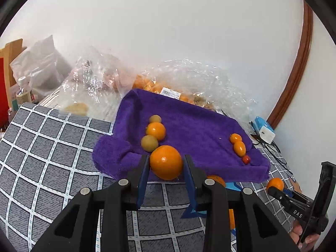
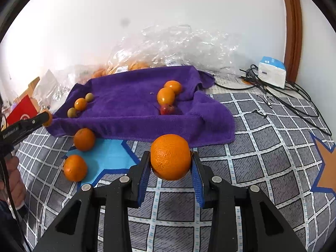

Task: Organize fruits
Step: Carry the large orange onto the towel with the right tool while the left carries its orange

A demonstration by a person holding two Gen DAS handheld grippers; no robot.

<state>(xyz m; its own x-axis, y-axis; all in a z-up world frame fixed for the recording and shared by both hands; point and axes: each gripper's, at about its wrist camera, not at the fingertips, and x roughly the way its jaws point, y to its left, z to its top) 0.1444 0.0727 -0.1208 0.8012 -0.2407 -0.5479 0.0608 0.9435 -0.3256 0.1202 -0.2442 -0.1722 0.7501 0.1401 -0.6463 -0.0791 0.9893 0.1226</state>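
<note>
The left gripper [image 1: 166, 161] clamps a smooth, glossy orange [image 1: 166, 162] between its ribbed blue pads, the round fruit held above the near edge of a purple towel [image 1: 189, 126] whose plush nap is rumpled into a shallow tray shape with a raised rim. The right gripper [image 2: 170, 157] pinches a second, larger orange with dimpled peel [image 2: 170, 157] clear of the surface, in front of the towel's near fold. On the towel, a line of fruit runs along its left side: a dull olive-brown ball [image 1: 155, 118], a shiny orange one [image 1: 155, 131] and another olive-brown one [image 1: 149, 143], each touching the next. Along the right side sit two small oblong orange fruits [image 1: 237, 143] and a tiny red one [image 1: 246, 159], close to the rim. Two loose tangerines [image 2: 79, 154] rest just beside the towel's front edge on a blue star printed on the grey, white-gridded quilted cover [image 2: 262, 157]. Behind the towel, crinkled clear plastic bags [image 2: 178, 44] hold more orange fruit against a plain white wall. To the right, black cables [image 2: 273, 92] and a blue-and-white box [image 2: 272, 74] lie near a curved brown wooden frame [image 2: 292, 31]. The middle of the towel is bare cloth between the two fruit rows, and the gridded cover to the right of the towel lies open as far as the cables
</note>
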